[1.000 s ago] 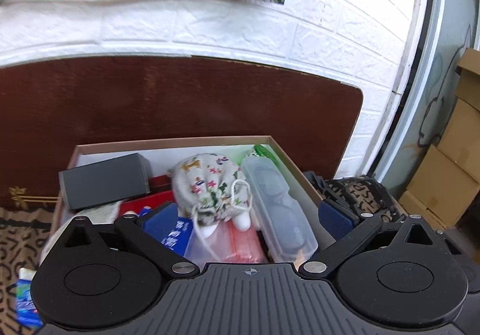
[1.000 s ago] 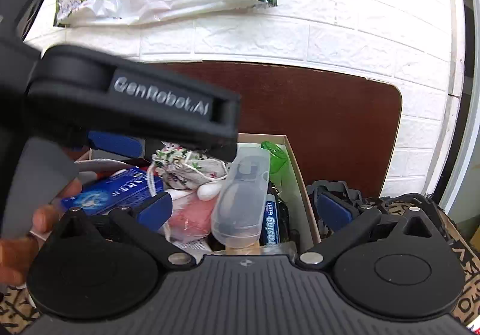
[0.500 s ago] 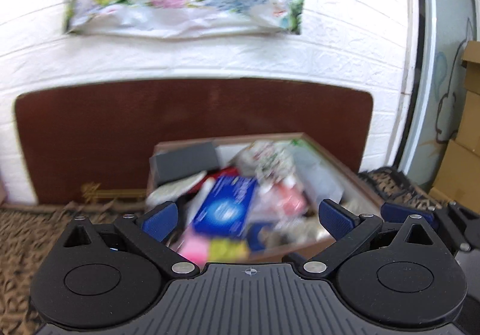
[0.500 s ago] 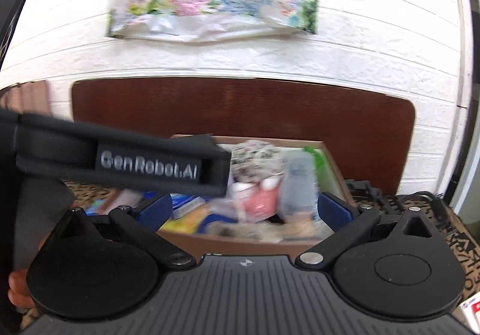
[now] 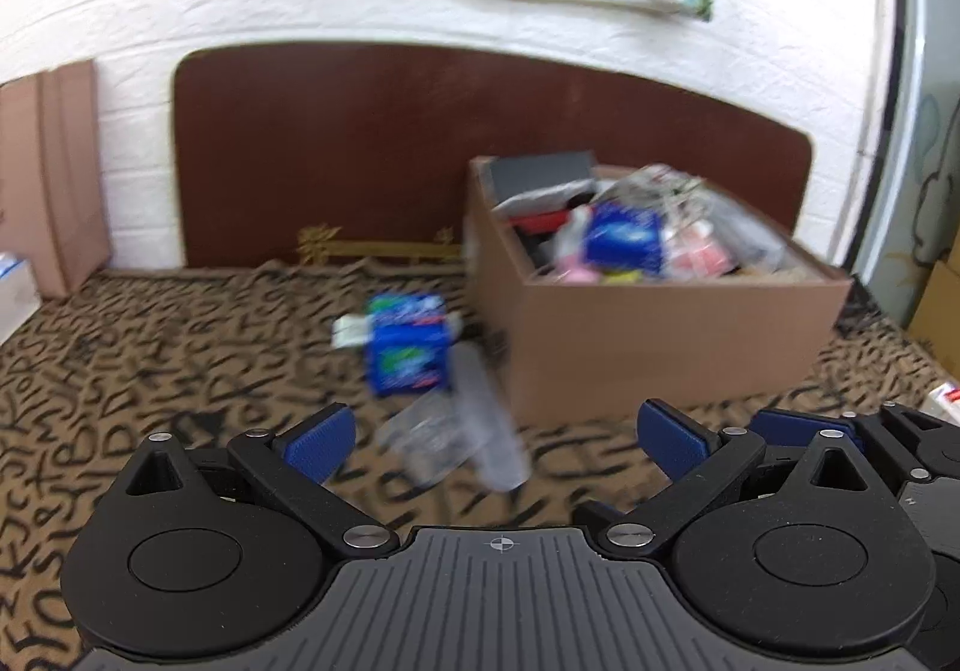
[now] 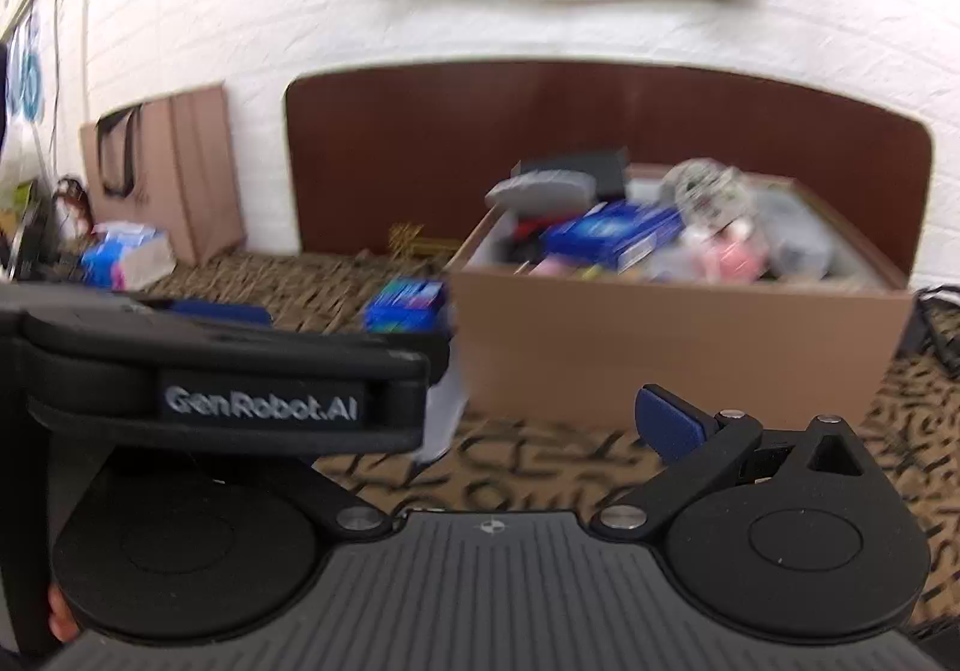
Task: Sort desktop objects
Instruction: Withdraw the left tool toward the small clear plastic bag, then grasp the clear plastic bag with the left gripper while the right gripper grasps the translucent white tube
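Note:
A brown cardboard box (image 5: 654,347) full of small items stands on the patterned cloth at the right; it also shows in the right wrist view (image 6: 678,347). A blue packet (image 5: 408,350) and a clear plastic case (image 5: 480,431) lie on the cloth left of the box. The blue packet (image 6: 405,305) shows in the right wrist view too. My left gripper (image 5: 495,437) is open and empty, low over the cloth in front of the clear case. My right gripper (image 6: 510,419) is open and empty; its left finger is hidden behind the left gripper's body (image 6: 210,365).
A dark brown board (image 5: 420,149) leans on the white brick wall behind the box. A brown paper bag (image 6: 168,167) and a tissue pack (image 6: 123,254) stand at the far left. A cable (image 6: 936,323) lies right of the box. The views are motion-blurred.
Both grippers have pulled back from over the box and swung left. The box now sits farther off at the right, and the loose items on the cloth have come into view.

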`<state>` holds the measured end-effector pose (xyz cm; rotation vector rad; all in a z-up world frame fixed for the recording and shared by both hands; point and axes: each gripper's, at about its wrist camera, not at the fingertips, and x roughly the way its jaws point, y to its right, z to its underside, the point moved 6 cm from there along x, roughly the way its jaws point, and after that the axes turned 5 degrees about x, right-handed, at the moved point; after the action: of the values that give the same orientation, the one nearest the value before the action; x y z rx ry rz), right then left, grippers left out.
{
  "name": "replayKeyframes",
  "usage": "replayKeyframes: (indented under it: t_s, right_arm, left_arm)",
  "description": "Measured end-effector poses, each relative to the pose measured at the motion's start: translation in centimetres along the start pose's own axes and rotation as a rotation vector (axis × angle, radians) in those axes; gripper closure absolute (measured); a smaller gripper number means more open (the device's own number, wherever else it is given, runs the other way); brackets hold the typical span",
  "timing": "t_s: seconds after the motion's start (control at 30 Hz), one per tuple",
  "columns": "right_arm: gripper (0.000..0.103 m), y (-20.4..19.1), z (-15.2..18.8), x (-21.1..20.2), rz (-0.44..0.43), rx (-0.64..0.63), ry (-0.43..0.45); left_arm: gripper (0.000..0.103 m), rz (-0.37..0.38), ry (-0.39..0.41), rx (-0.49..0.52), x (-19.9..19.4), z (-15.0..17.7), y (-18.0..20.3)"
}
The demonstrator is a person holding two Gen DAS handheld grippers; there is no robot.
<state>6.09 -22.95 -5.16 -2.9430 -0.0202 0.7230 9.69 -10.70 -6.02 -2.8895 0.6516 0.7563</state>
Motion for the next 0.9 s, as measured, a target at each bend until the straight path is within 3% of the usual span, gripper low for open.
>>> replayKeyframes:
  t_s: [0.3,0.67,0.9]
  right_arm:
    - [0.003,-2.8,2.4,3.1,0.002,-0.038,-0.081]
    - [0.021,-2.8,2.7,7.7,0.055,-0.070,-0.131]
    - [0.022,-3.3,2.8,9.7,0.045,-0.084,-0.142]
  left_arm:
    - [0.000,-0.041,-0.109,-0.071,3.1,2.5,-5.4]
    - [0.000,0.033,-0.174,-0.045,8.4,1.3,-4.9]
    - [0.000,0.044,-0.238,-0.144,12.0,0.7,-5.3]
